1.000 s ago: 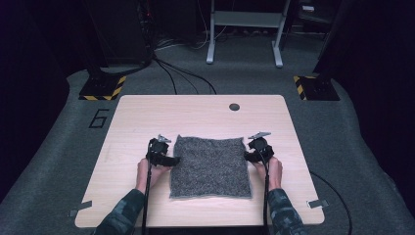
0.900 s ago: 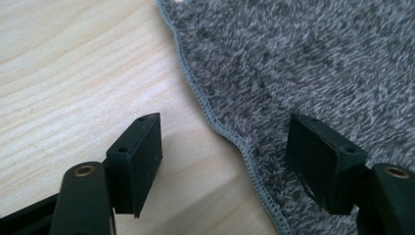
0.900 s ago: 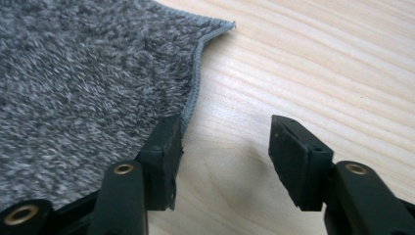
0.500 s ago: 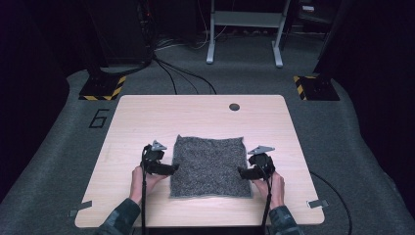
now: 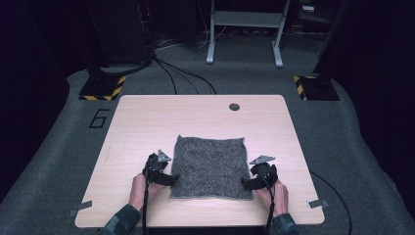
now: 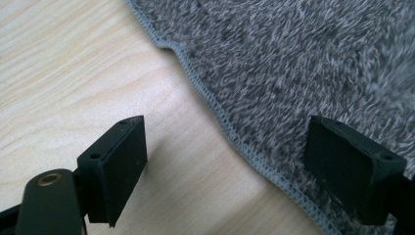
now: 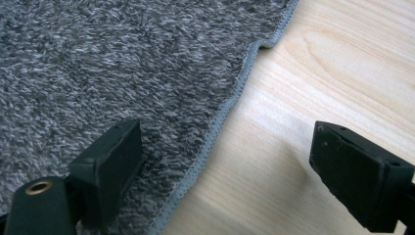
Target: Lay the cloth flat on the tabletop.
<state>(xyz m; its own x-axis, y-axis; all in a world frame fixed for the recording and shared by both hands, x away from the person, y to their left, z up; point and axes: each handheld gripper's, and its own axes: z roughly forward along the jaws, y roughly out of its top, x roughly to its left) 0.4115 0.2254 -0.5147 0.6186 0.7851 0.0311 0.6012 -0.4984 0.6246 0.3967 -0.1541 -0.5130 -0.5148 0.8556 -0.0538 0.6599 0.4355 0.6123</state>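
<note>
Hand-held gripper (image 6: 227, 166) — fuzzy grey cloth (image 6: 303, 63)

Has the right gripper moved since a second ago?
Yes. The right gripper has come back along the grey cloth's right edge, from its far corner toward the near corner, fingers just opened astride the hem.

From my remote station I saw a pale wooden tabletop (image 5: 147, 122) with a small round dark grommet (image 5: 234, 106) near its far edge. It stood on grey carpet floor (image 5: 357, 142) marked with a dark "6" (image 5: 99, 118). Beyond, two yellow-and-black striped stand bases (image 5: 100, 88), black cables (image 5: 181, 78) and a grey metal frame (image 5: 244, 29) sat in dim light.
</note>
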